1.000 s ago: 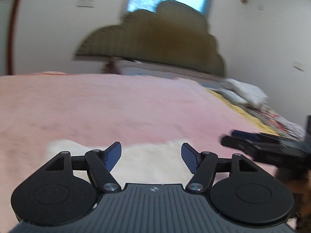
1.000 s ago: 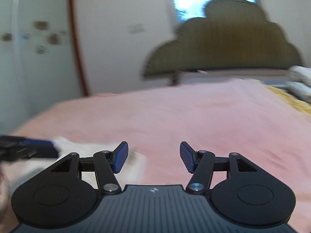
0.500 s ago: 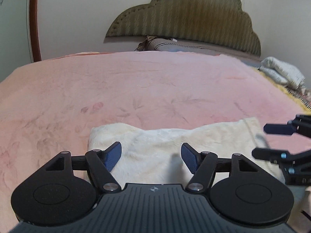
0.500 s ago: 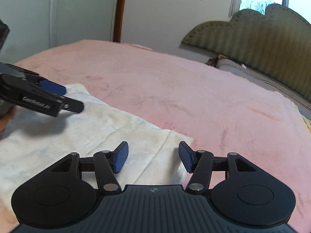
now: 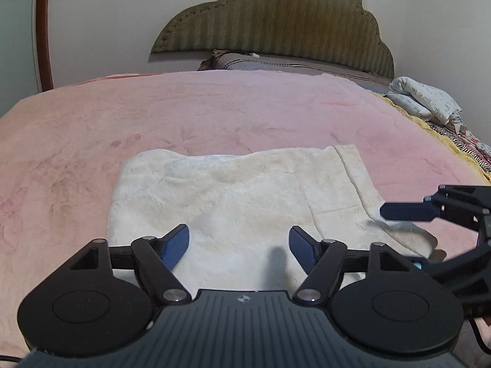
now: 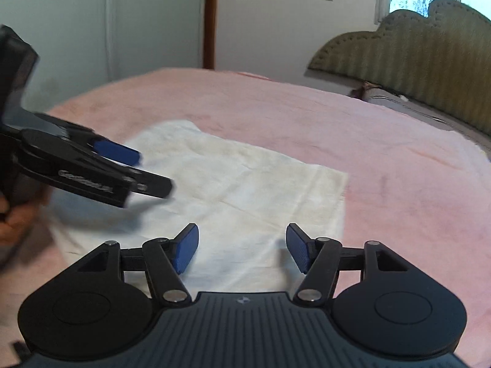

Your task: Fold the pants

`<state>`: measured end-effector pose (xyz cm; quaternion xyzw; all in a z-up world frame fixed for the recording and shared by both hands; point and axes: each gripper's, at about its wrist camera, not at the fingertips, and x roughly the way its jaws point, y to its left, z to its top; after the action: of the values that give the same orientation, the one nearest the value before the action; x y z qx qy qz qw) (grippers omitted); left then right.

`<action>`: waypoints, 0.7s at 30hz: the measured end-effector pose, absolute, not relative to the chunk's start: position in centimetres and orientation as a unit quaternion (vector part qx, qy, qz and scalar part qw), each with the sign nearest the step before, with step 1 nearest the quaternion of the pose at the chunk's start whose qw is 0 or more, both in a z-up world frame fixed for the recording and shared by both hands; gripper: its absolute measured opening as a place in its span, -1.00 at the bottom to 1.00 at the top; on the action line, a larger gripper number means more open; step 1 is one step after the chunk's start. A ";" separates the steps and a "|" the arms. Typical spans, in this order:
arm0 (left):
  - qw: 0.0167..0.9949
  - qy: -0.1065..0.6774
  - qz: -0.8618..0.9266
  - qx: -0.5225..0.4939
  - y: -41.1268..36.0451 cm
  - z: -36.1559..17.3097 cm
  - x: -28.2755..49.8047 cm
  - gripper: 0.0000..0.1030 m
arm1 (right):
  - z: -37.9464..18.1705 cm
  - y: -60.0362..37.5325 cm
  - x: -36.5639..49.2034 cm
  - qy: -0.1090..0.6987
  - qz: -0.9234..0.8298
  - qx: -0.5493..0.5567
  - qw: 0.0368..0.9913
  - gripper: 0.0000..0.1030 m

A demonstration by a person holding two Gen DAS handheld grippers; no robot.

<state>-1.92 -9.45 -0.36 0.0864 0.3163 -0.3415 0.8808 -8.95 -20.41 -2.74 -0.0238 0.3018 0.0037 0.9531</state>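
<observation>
Cream fleecy pants (image 5: 233,196) lie folded into a flat rectangle on the pink bedspread (image 5: 214,113). My left gripper (image 5: 239,242) hovers low over their near edge, jaws opening, with only the flat cloth below the gap. In the right wrist view the pants (image 6: 245,190) spread ahead and the left gripper (image 6: 147,168) shows blurred over their left part. My right gripper (image 6: 241,247) stands over the near right part, jaws opening, pads pressing on nothing. The left wrist view shows the right gripper (image 5: 405,236) at the pants' right corner, where the cloth edge is ruffled.
An olive padded headboard (image 5: 276,21) and a brown pillow (image 5: 270,61) close off the far end of the bed. Folded patterned bedding (image 5: 426,101) and a yellow blanket edge (image 5: 442,132) lie at the right. A person's hand (image 6: 9,217) holds the left gripper.
Both grippers have dropped and tipped down toward the pants, which now fill more of each view. The right gripper has swung in over the pants' right part. Both pairs of jaws stand slightly wider.
</observation>
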 end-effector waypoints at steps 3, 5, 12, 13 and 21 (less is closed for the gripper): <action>0.884 0.319 -0.322 0.117 -10.2 -2.2 -2.4 0.67 | -3.8 -19.3 -9.3 0.317 0.002 -0.045 0.947 0.21; 0.891 0.304 -0.314 0.124 -10.2 -2.2 -3.1 0.67 | -4.8 -19.3 -9.1 0.318 -0.022 -0.056 0.946 0.25; 0.885 0.319 -0.322 0.106 -9.7 -1.6 -4.4 0.73 | -3.6 -17.9 -10.2 0.299 -0.041 -0.063 0.951 0.26; 0.885 0.319 -0.320 0.111 -9.8 -1.8 -4.5 0.73 | -4.1 -17.6 -10.1 0.308 -0.047 -0.080 0.947 0.28; 0.894 0.311 -0.306 0.106 -9.7 -1.8 -5.0 0.79 | -4.0 -17.6 -10.9 0.290 -0.096 -0.087 0.948 0.43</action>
<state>-4.98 -9.70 -1.76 0.1062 0.3111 -0.3057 0.8936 -10.89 -17.63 -3.95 -0.0873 0.2896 -0.0963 0.9483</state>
